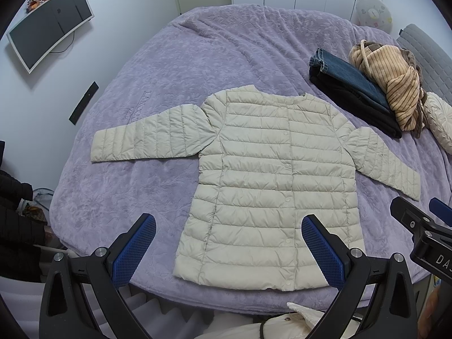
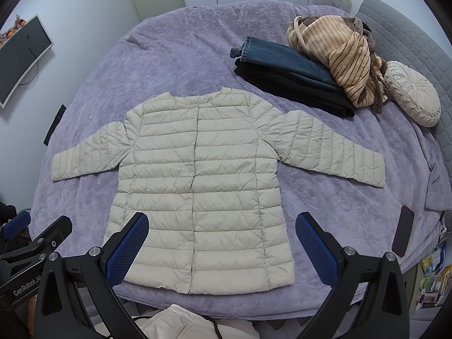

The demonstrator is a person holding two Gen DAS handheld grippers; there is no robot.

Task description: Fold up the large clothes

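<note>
Purple embossed bedspread (image 1: 175, 65) carries a cream quilted jacket (image 1: 262, 175), flat, front up, collar far, hem near, sleeves spread sideways. Left gripper (image 1: 228, 251) and right gripper (image 2: 221, 247) hover wide open, empty.

jacket (image 1: 271, 175) cream quilted | blanket (image 1: 175, 56) lilac embossed | jeans (image 1: 350, 76) blue | garment (image 1: 395, 79) tan, dark-striped
</note>
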